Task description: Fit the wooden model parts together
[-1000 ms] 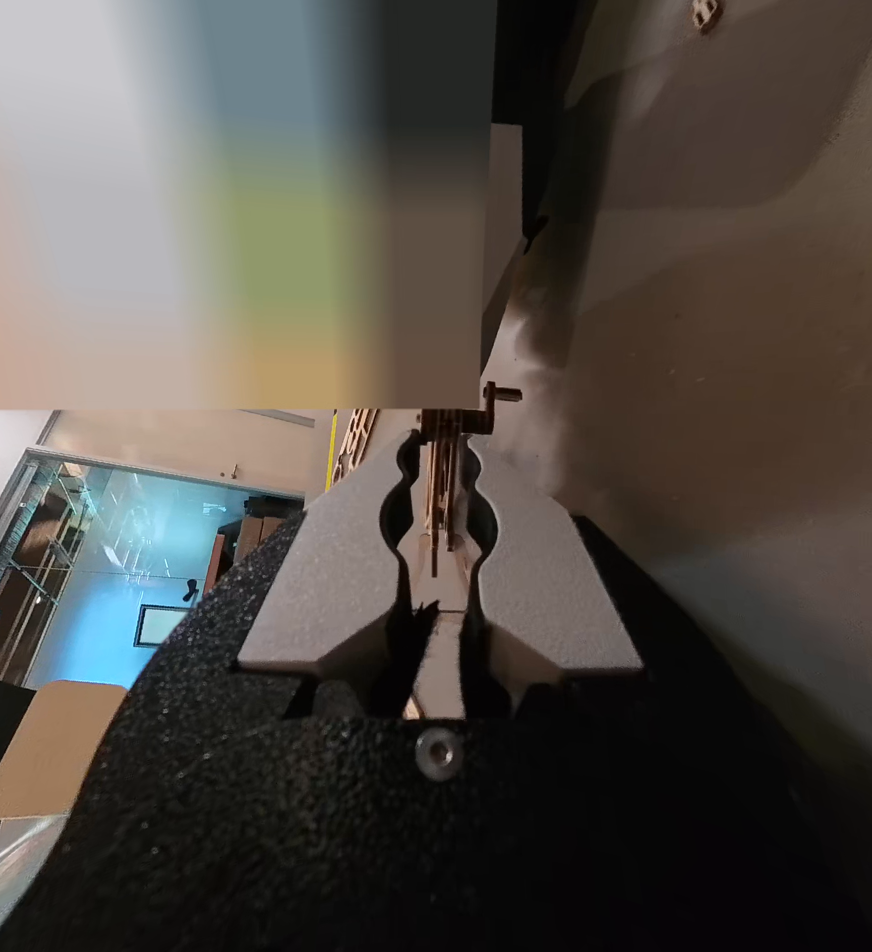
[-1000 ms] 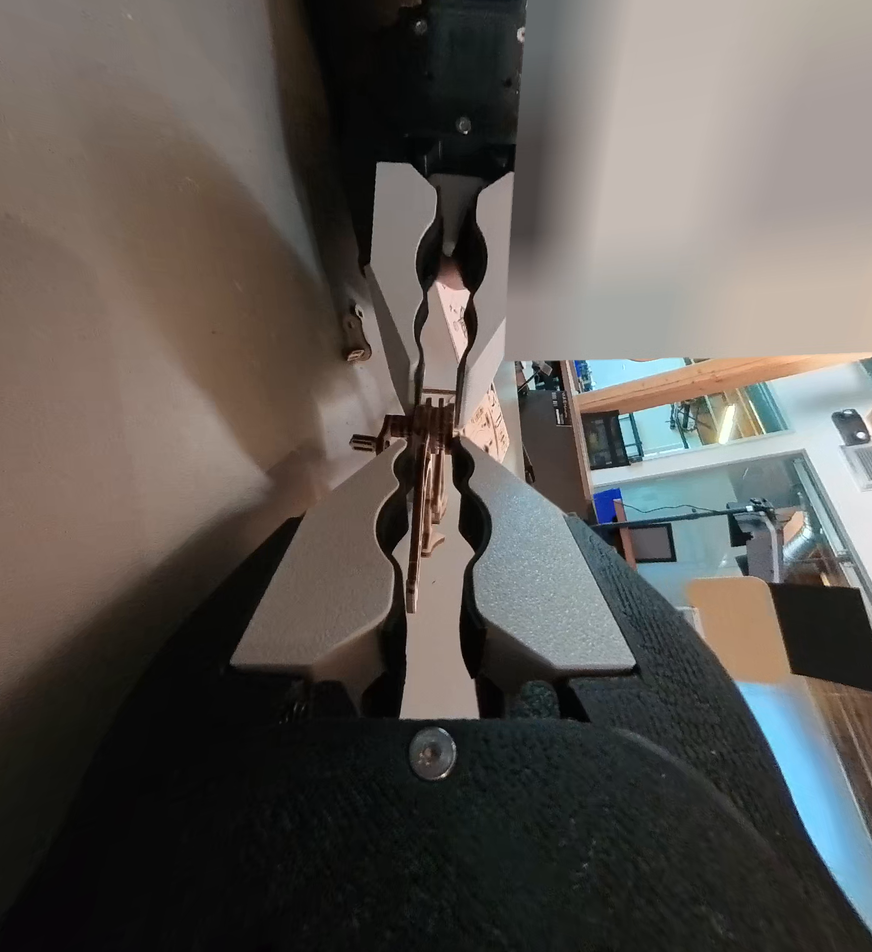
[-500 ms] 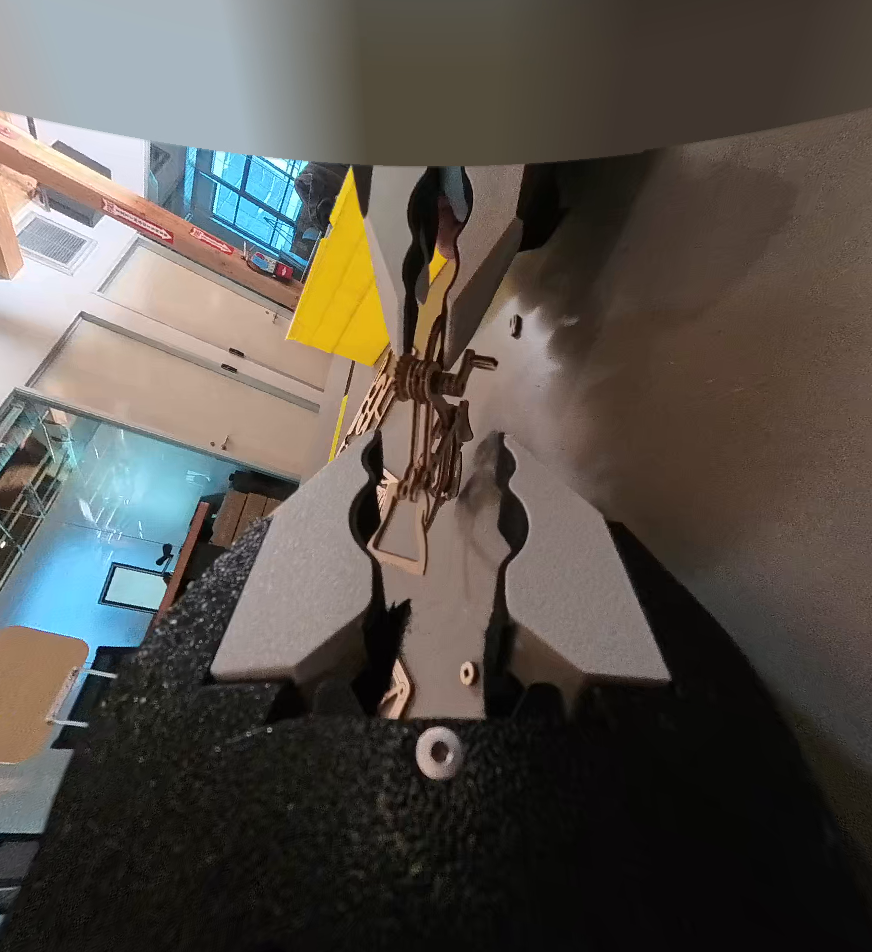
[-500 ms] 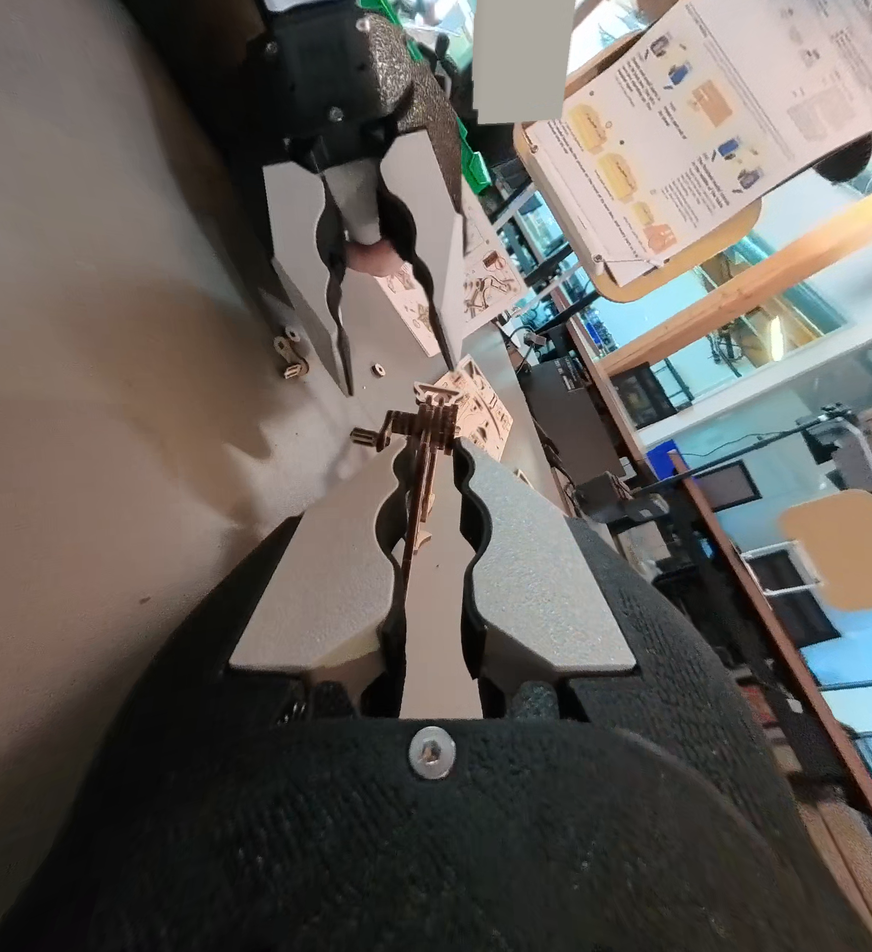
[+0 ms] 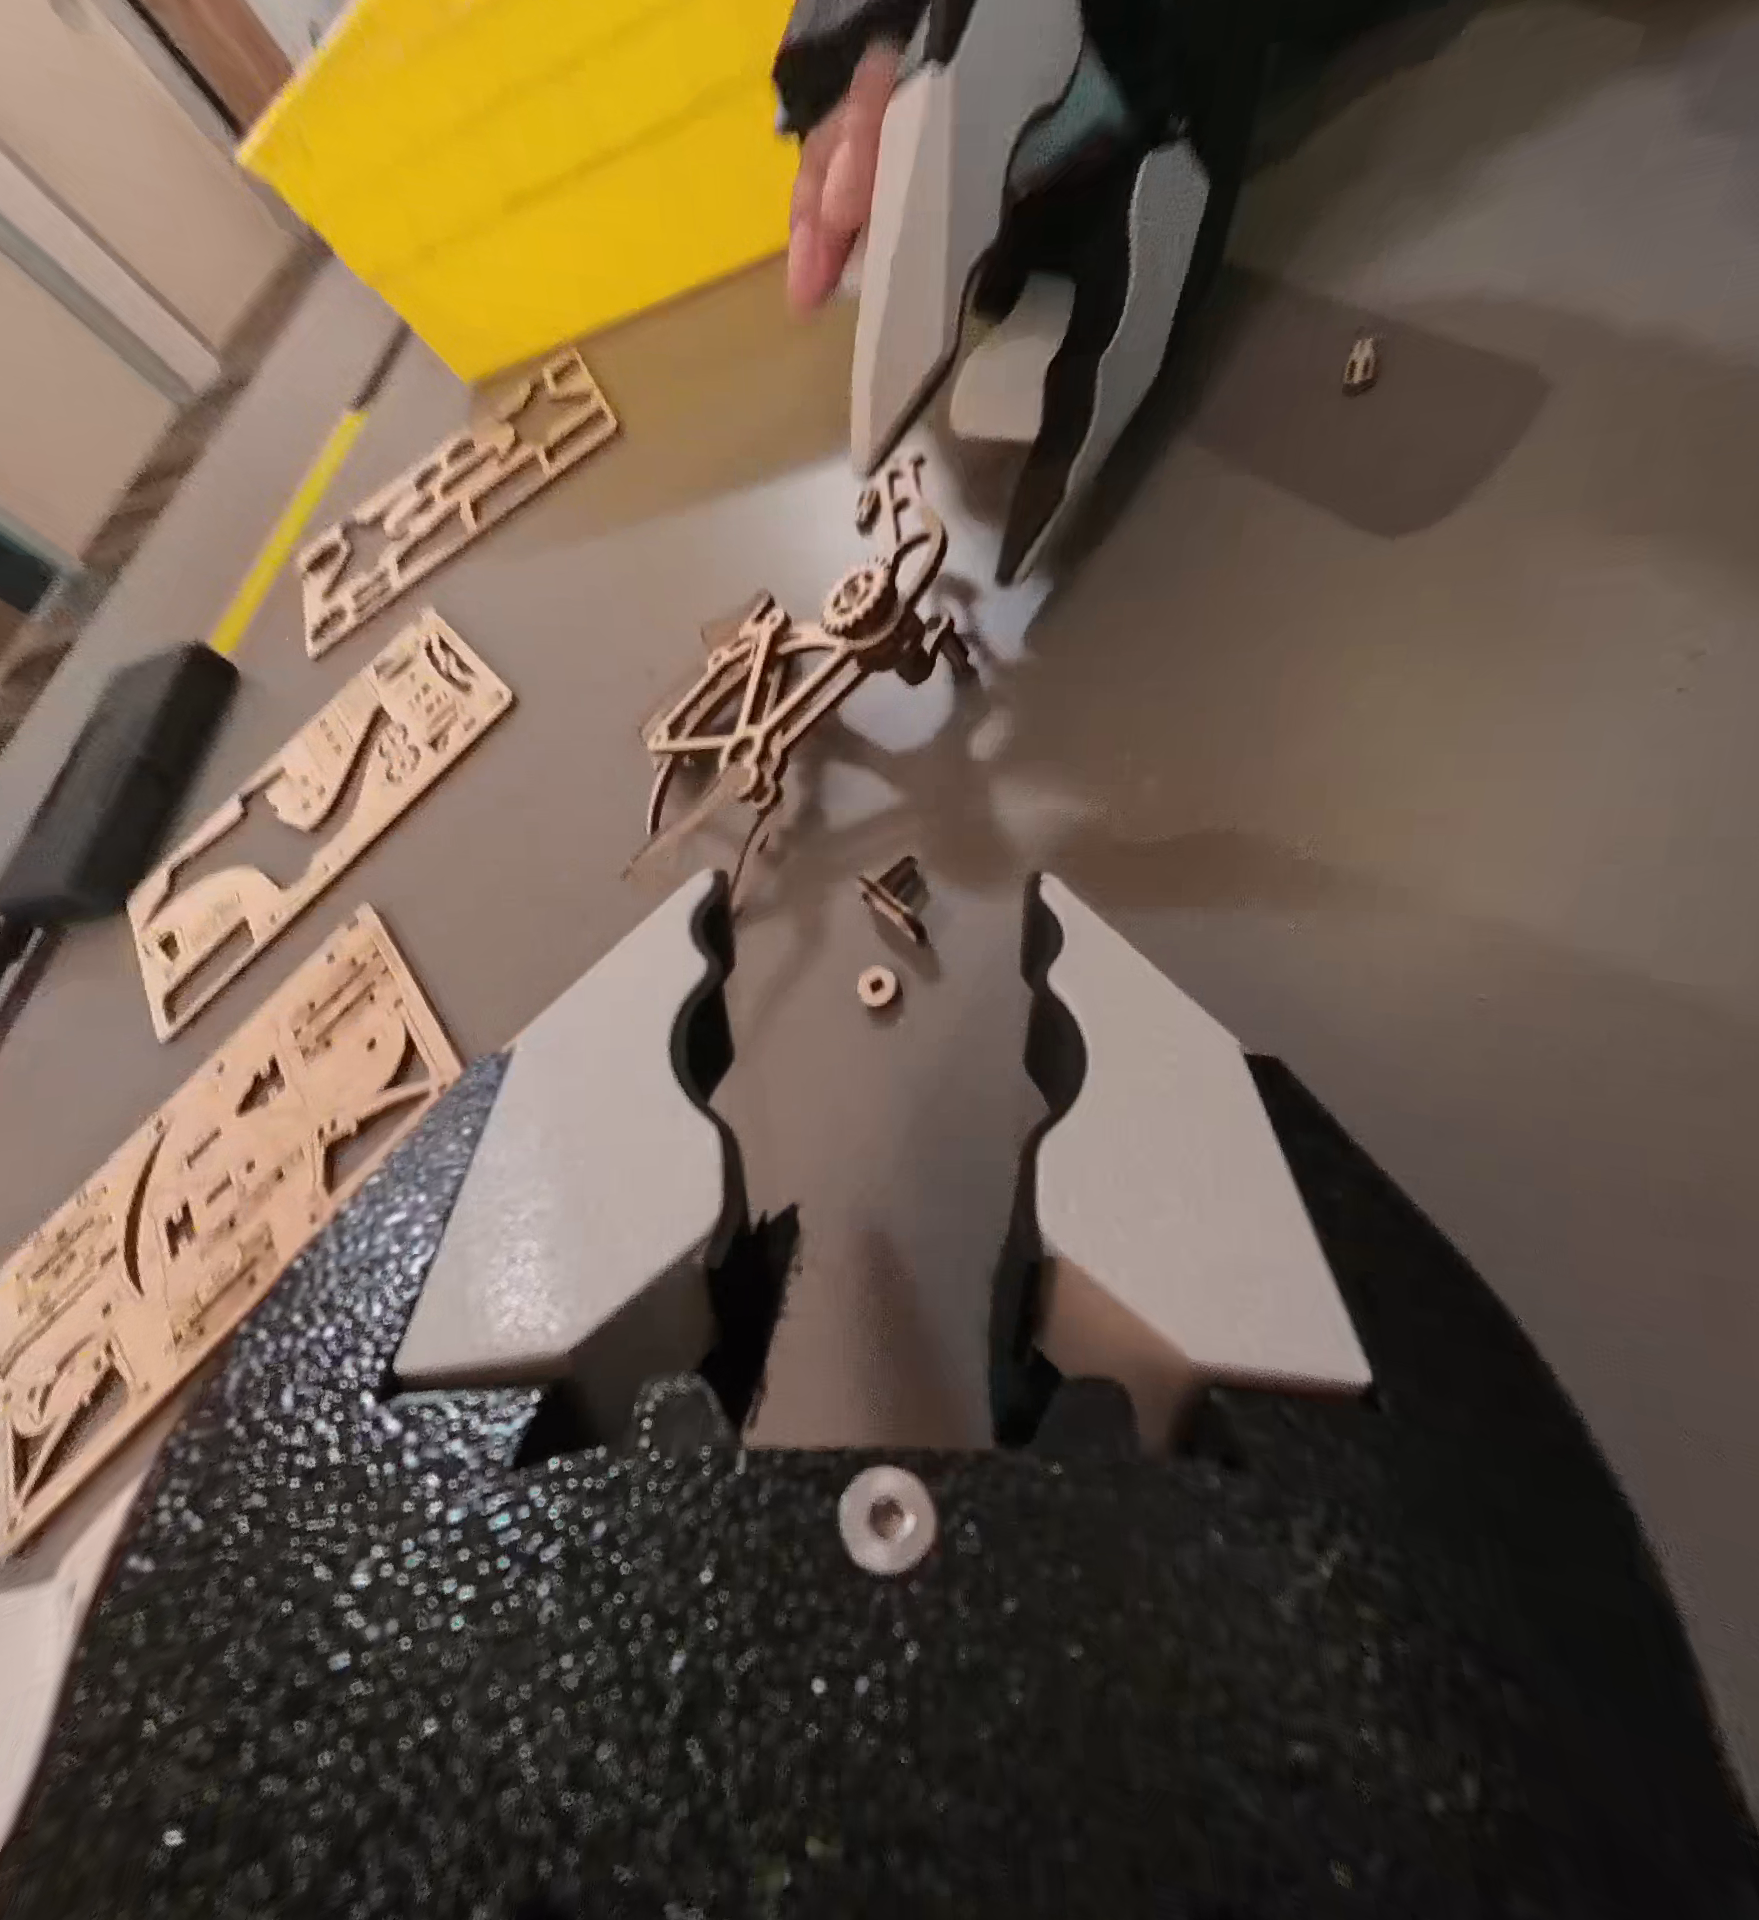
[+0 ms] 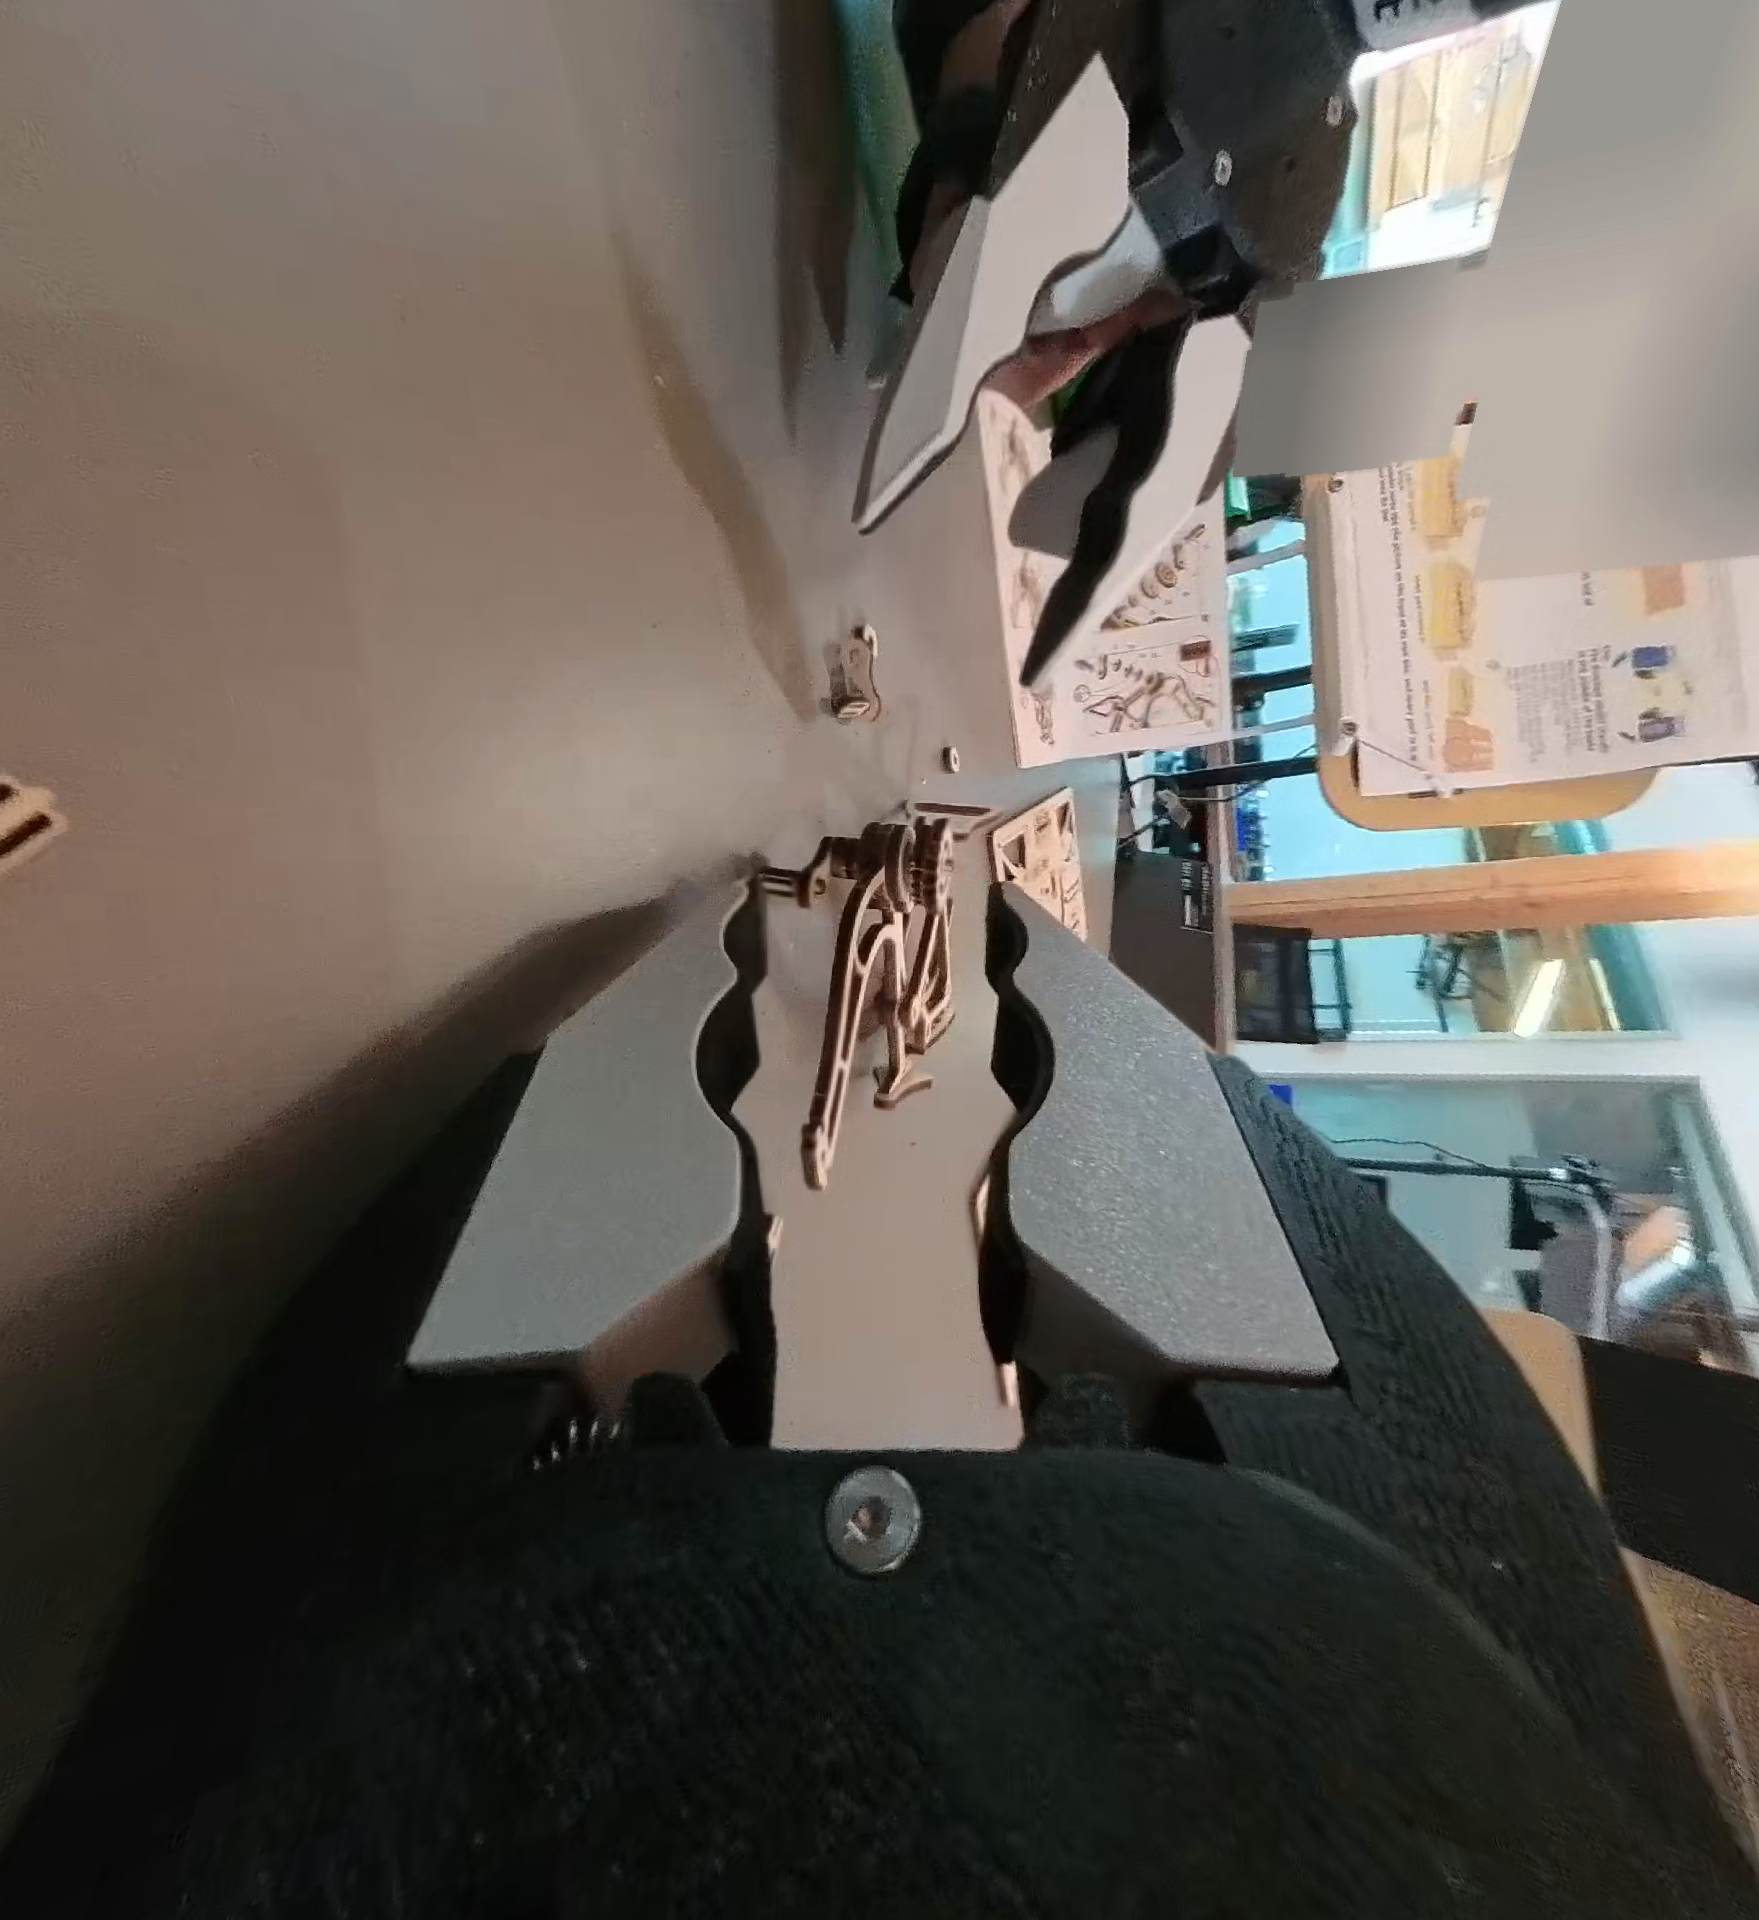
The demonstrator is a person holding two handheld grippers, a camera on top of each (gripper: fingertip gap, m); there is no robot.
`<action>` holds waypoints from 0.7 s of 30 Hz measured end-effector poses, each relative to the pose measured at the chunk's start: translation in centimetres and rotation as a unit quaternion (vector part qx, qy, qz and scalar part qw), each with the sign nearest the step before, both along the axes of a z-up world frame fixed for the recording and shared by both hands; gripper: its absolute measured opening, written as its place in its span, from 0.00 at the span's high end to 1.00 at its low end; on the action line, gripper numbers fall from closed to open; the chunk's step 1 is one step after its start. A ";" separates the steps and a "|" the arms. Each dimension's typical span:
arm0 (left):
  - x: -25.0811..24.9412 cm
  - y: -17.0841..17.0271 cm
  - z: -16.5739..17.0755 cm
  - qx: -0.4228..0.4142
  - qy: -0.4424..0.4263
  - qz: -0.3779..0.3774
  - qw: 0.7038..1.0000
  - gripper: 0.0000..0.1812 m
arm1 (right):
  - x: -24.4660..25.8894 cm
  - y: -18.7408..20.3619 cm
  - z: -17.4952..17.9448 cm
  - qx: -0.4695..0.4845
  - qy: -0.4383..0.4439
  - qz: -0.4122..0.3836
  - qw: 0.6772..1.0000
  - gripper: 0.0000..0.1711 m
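Grey tabletop (image 5: 1477, 935) is spread with laser-cut wooden sheets (image 5: 314, 800), kept near for parts. Both the left gripper (image 5: 875, 914) and right gripper (image 6: 870, 914) are held wide and empty, flanking the half-built wooden model (image 5: 802, 675) lying released between them, a small washer (image 5: 877, 987) just beside it.

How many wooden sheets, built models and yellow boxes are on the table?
Sheets: 3
Model: 1
Yellow box: 1
Total: 5
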State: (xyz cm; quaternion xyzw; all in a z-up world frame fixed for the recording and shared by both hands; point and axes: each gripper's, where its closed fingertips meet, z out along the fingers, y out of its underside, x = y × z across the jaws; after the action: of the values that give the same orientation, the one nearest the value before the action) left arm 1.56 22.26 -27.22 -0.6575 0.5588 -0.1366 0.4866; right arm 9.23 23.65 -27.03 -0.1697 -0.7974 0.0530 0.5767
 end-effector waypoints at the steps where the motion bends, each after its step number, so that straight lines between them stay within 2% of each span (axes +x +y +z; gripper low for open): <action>1: -0.3 0.1 -0.1 -0.009 0.005 0.008 1.000 0.71 | 0.3 -0.2 0.1 -0.006 -0.002 0.001 1.000 0.74; 4: -1.3 0.5 -0.5 -0.050 -0.003 0.018 0.999 0.75 | 1.1 -0.7 0.9 -0.037 0.016 -0.006 0.999 0.73; 8: -1.5 0.4 -1.3 -0.143 -0.043 -0.007 0.989 0.81 | 1.7 -1.2 2.8 -0.110 0.074 -0.020 0.991 0.74; 12: -1.6 1.1 -2.4 -0.161 -0.011 0.000 0.987 0.83 | 1.8 -1.3 3.3 -0.145 0.101 -0.030 0.984 0.76; 21: -1.4 1.1 -2.5 -0.176 -0.014 0.008 0.984 0.89 | 1.3 -1.0 3.8 -0.181 0.141 -0.028 0.973 0.79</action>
State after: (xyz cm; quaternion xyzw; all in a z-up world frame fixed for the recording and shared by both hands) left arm 0.21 23.40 -29.75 -0.7352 0.5140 -0.2382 0.3723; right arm 10.50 22.66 -23.19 -0.2846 -0.6801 0.2035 0.6442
